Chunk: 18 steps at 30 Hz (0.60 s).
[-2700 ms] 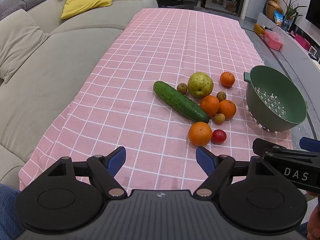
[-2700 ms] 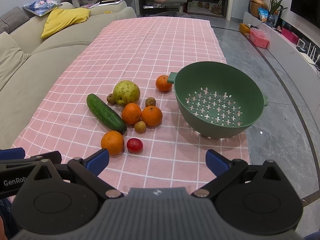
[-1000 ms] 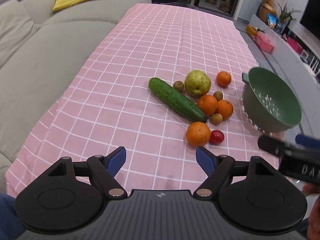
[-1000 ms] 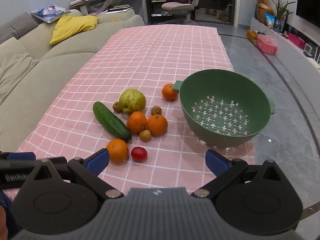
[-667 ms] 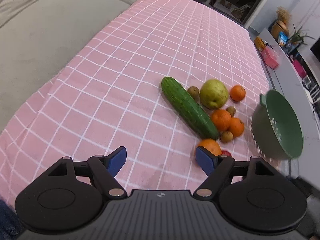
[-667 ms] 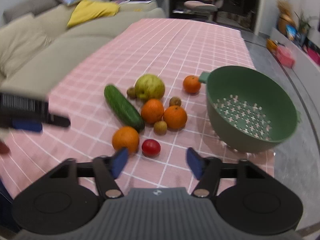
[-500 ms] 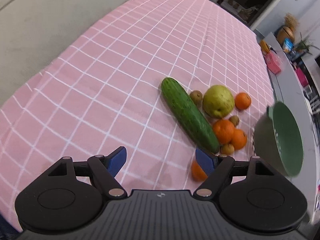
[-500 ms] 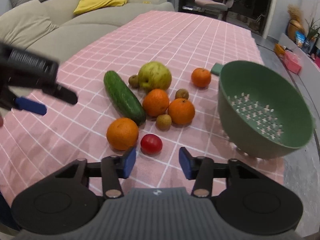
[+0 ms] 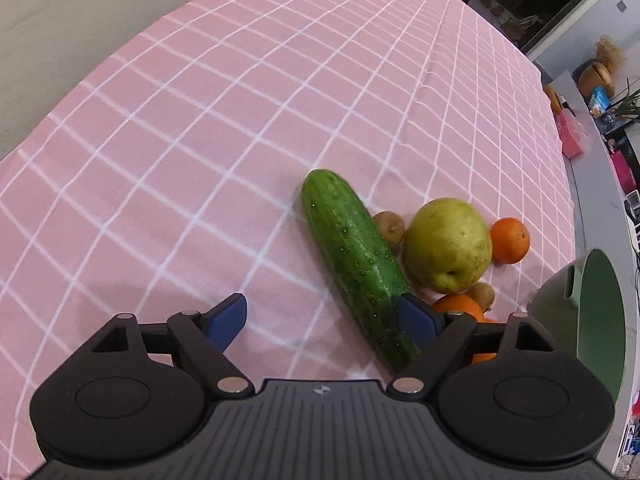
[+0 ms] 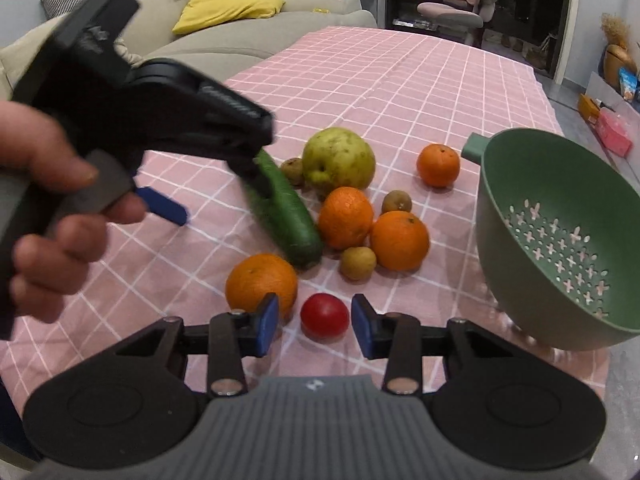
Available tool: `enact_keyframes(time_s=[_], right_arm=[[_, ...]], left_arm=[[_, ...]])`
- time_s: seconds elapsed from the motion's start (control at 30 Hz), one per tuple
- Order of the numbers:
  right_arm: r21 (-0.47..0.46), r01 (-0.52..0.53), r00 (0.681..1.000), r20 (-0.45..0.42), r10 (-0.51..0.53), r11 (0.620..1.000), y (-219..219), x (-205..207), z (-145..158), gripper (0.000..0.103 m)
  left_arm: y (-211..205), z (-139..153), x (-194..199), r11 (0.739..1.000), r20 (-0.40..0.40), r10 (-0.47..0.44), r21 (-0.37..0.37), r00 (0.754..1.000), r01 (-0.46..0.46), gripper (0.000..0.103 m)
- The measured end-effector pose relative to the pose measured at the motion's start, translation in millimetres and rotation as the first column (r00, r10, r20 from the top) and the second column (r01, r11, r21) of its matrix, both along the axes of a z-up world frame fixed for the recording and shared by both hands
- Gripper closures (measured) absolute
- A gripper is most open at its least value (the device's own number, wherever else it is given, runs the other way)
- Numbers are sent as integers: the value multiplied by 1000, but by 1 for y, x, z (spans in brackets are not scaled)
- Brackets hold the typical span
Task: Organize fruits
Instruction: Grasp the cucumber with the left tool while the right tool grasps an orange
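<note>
A green cucumber (image 9: 356, 260) lies on the pink checked cloth (image 9: 240, 120) beside a yellow-green pear (image 9: 447, 245), several oranges (image 10: 346, 217) and small brown fruits (image 10: 358, 263). My left gripper (image 9: 322, 318) is open, low over the cloth, its right finger against the cucumber's near end. My right gripper (image 10: 315, 322) is open with its jaws partly closed in. A red tomato (image 10: 324, 315) sits just ahead between its fingers, apart from them. The cucumber (image 10: 286, 216) and the left gripper (image 10: 168, 204) also show in the right wrist view.
A green colander (image 10: 560, 240) stands tilted at the cloth's right edge, also seen in the left wrist view (image 9: 592, 320). A beige sofa (image 10: 224, 36) with a yellow cushion runs along the left. Grey floor lies to the right.
My left gripper has moved forward and down to the cucumber. My right gripper has moved up to the tomato and its jaws have narrowed.
</note>
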State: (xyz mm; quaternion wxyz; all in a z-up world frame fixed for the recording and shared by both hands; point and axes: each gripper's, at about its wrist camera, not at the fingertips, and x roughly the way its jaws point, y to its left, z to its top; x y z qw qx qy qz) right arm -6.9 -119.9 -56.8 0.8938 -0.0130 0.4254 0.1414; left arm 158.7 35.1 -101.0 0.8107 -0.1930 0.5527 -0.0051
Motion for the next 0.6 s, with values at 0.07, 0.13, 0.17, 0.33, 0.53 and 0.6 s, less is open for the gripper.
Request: enact_keyframes(time_s=[0.07,0.13,0.17,0.33,0.53,0.6], right_arm=[[13,-8,1000,2,8,1000,1,1,1,65],[18,-10,1000,4,10,1000,2,1,1,62],[21,-10,1000,4,10,1000,3,1,2,62],[31,-7,1000,2,7,1000,3,0,4,61],[29,-12,1000,-13,12,1000,2,0,1,61],[21,-24,1000,-15,24,1000,5,-1,1,61]], left_arm=[[-4,0,2,1000,-2,13,9,1000,-13,0],[-7,-1,4,999,-6,36,5,999,-36,0],[-8,-2,6,999,-10,49,-2,999,-49,0],[-25,-8,16,998,-32,56,26,998,-55,0],[-43,-7,21,992,-39,-37,122,999,41,15],[-44,-4,20,992,-16,-76,103,997,78,39]])
